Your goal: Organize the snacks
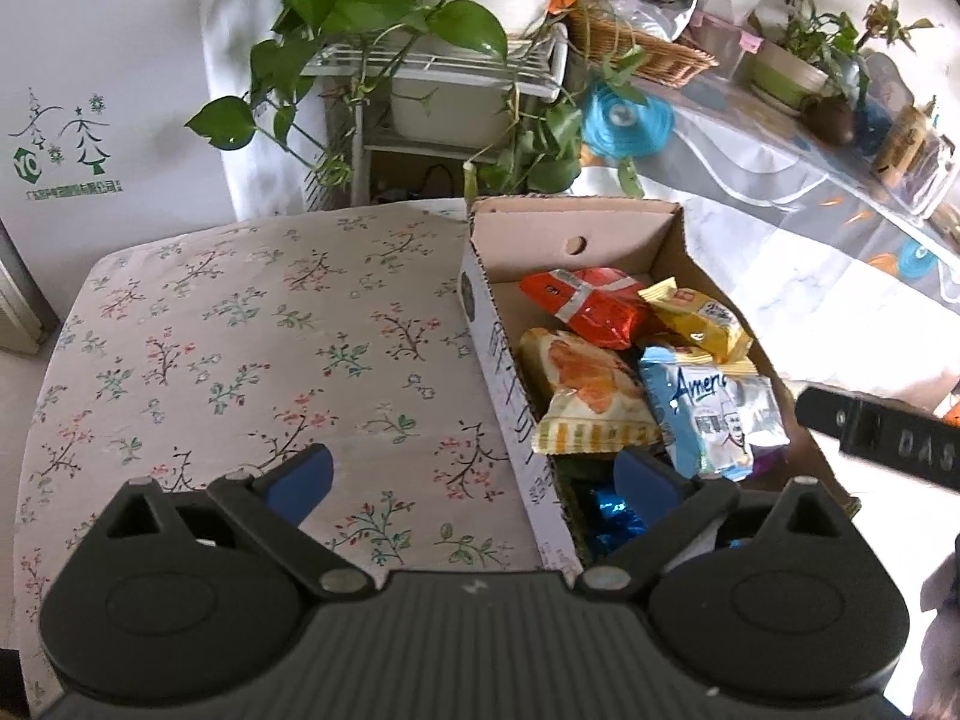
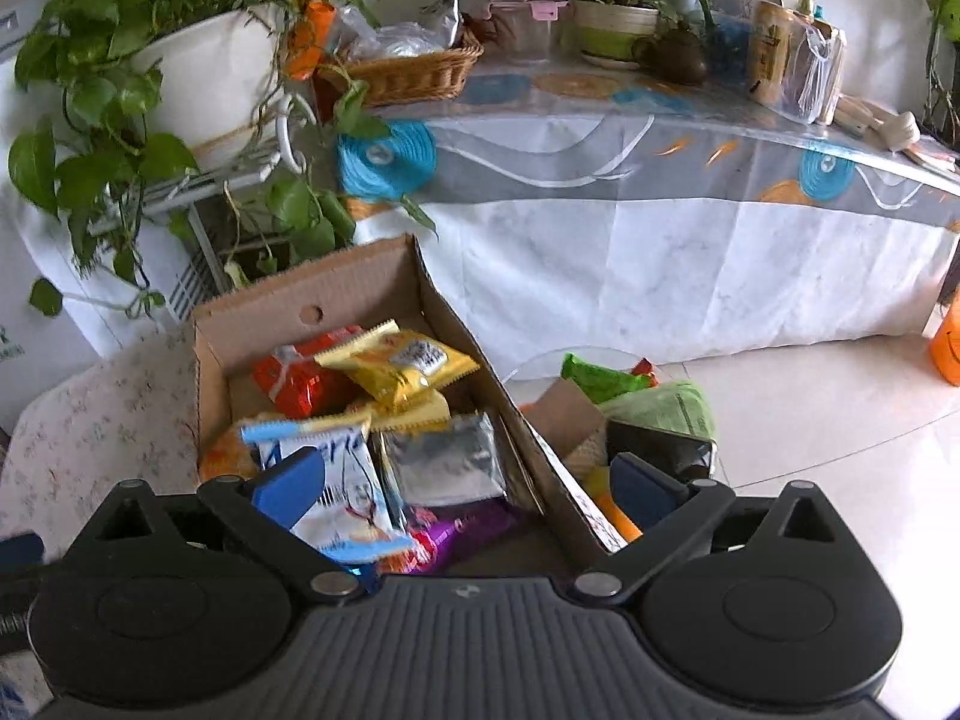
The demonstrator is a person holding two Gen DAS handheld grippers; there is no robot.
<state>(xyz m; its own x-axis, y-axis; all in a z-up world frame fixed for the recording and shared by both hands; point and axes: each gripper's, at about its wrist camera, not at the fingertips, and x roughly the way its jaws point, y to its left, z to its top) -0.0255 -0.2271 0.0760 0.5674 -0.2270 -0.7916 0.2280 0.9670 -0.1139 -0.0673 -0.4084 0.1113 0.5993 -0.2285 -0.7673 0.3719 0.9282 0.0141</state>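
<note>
Cardboard box (image 1: 576, 228), at the table's (image 1: 240, 330) right edge, is holding most snack packets (image 1: 591, 300). A few packets (image 2: 600, 381) are lying outside it, awaiting sorting. Left claw (image 1: 474, 474) and right claw (image 2: 465, 489) are both hovering spread, empty.

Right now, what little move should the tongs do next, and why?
Probably swing the right tongs toward the green packet lying outside the cardboard box. Both the right and the left tongs stand open and empty, most snacks already sit in the box, and that packet looks still unsorted.
</note>
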